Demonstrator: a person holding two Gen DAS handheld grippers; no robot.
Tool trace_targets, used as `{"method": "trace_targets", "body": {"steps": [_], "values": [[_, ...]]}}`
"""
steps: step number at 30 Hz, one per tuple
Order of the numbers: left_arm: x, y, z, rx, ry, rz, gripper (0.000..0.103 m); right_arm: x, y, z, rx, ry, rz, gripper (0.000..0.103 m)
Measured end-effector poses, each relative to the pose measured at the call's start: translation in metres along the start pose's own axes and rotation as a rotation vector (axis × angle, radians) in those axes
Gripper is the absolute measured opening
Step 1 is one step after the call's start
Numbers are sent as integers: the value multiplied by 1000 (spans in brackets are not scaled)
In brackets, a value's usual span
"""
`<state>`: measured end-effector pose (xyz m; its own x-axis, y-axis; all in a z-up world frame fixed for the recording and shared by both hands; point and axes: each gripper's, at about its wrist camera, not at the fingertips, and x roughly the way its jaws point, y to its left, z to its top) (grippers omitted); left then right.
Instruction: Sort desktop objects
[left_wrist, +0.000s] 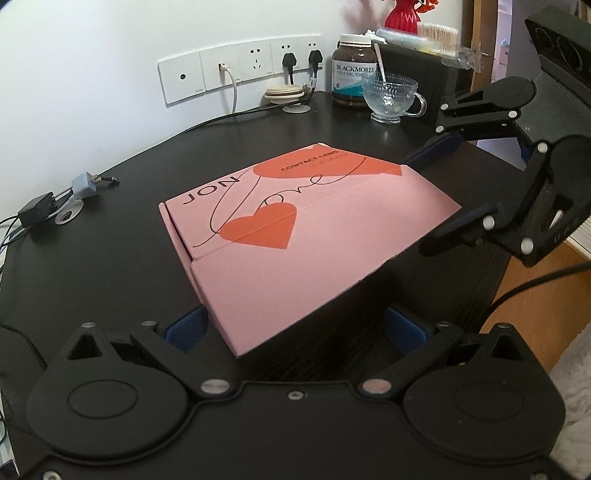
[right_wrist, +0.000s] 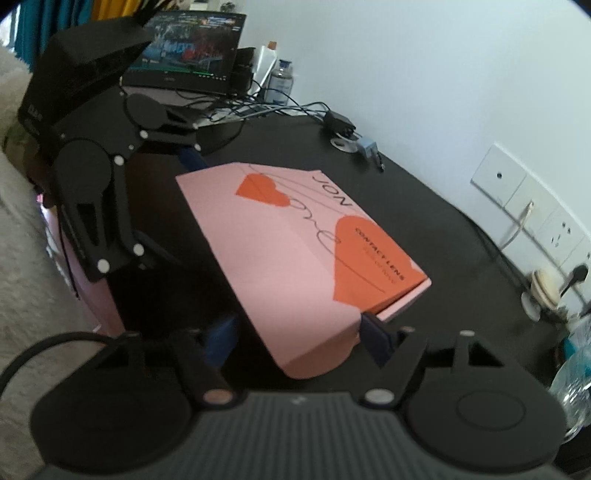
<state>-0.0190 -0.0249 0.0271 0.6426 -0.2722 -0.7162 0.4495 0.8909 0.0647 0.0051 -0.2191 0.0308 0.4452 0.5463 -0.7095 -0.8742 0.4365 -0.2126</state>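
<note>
Blue pads of the left tool (left_wrist: 295, 330) stand wide apart at the bottom of its own view, one (left_wrist: 186, 328) just beside the near corner of the pink box (left_wrist: 295, 236), the other clear of it, so this tool grips nothing. From the opposite end the right tool (right_wrist: 295, 332) straddles the box's (right_wrist: 295, 258) other corner, pads close against the cardboard; whether they press it I cannot tell. The box lies mid-table (left_wrist: 92, 258), flap raised and tilted, its long axis running between the two tools, each about equally near its own end. Well apart at the back stand a glass cup (left_wrist: 391, 98) and brown jar (left_wrist: 352, 75); a charger and cables (left_wrist: 55, 210) lie to one side. Nothing blocks a two-ended lift, judging by the bare surface around.
</note>
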Motion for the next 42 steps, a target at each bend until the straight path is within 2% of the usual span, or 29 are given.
{"method": "trace_targets", "body": {"steps": [6,13,20,21,22,29,31,38,40,42], "values": [[1,1,3,3,11,11,103,-4,-12,-2,249,-48,45,69],[4,1,4,31,26,11,103,-8,-14,-11,427,-96,69,69],[14,2,2,52,53,13,103,0,1,-18,342,-116,2,72],[14,3,2,48,58,1,103,1,3,-19,329,-108,-9,79],[13,3,2,46,57,-4,103,1,5,-19,317,-99,-20,80],[0,2,-3,38,33,-16,103,-18,-5,-30,327,-82,22,81],[-3,0,-3,37,31,-15,103,-21,-8,-29,310,-83,5,83],[-7,-2,-3,30,30,-12,103,-7,14,-12,-68,-39,-51,82],[-8,-3,-3,29,31,-9,103,-2,21,-10,-160,-17,-50,76],[-10,-3,-3,21,31,-13,103,3,25,-10,-208,15,-65,66]]}}
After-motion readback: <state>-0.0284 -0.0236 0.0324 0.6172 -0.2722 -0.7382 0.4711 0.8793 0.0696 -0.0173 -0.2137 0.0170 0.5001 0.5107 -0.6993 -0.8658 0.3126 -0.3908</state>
